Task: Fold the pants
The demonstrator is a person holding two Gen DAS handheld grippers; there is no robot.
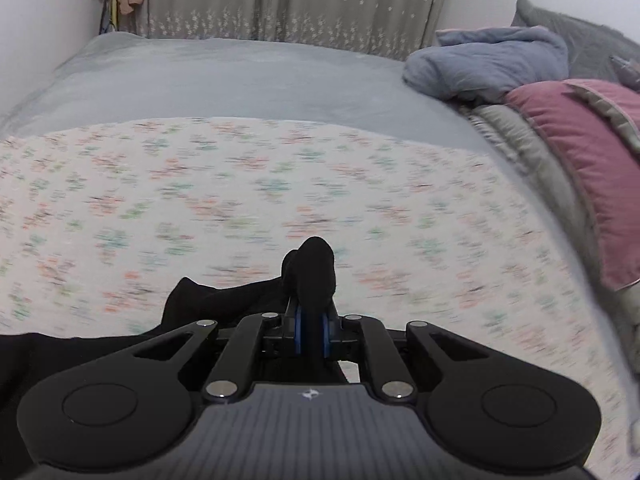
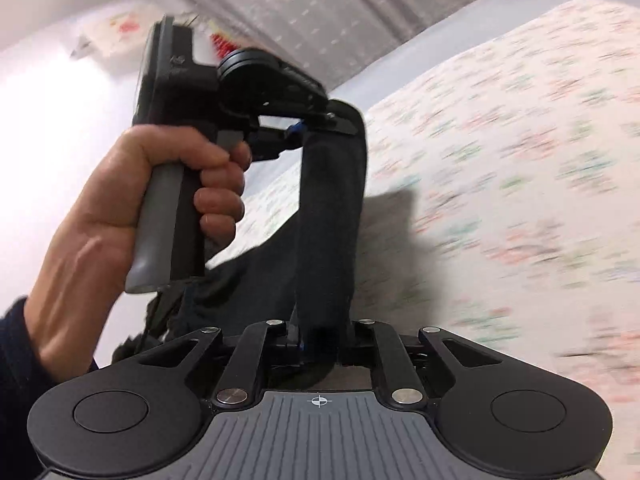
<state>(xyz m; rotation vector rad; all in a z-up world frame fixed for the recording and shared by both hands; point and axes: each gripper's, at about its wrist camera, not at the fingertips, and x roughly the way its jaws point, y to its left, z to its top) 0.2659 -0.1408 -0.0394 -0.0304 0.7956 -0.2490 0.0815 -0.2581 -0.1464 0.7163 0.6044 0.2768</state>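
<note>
A person's two handheld grippers lift dark pants (image 2: 332, 208) clear of a floral-print sheet (image 1: 280, 184) spread over a grey-blue bed (image 1: 240, 76). The left gripper (image 1: 311, 330) has its blue-padded fingers (image 1: 298, 330) pressed tight on a bunched fold of the black cloth, which pokes up past the tips and trails away to the left and down out of view. Seen from the right wrist, that same left gripper (image 2: 316, 120) is held up by a bare hand (image 2: 160, 200) wrapped around its grey handle, a dark sleeve (image 2: 16, 380) at the wrist, with a band of the pants hanging from it to the right gripper (image 2: 320, 344) nearer the viewer. The right gripper's fingers are likewise closed on the cloth, pinching the lower end of that band. At the far right of the bed lie a crumpled blue blanket (image 1: 492, 62) and a pink quilt (image 1: 580, 160); a star-patterned curtain (image 1: 300, 0) hangs along the far wall. The floral sheet is blurred in both views.
</note>
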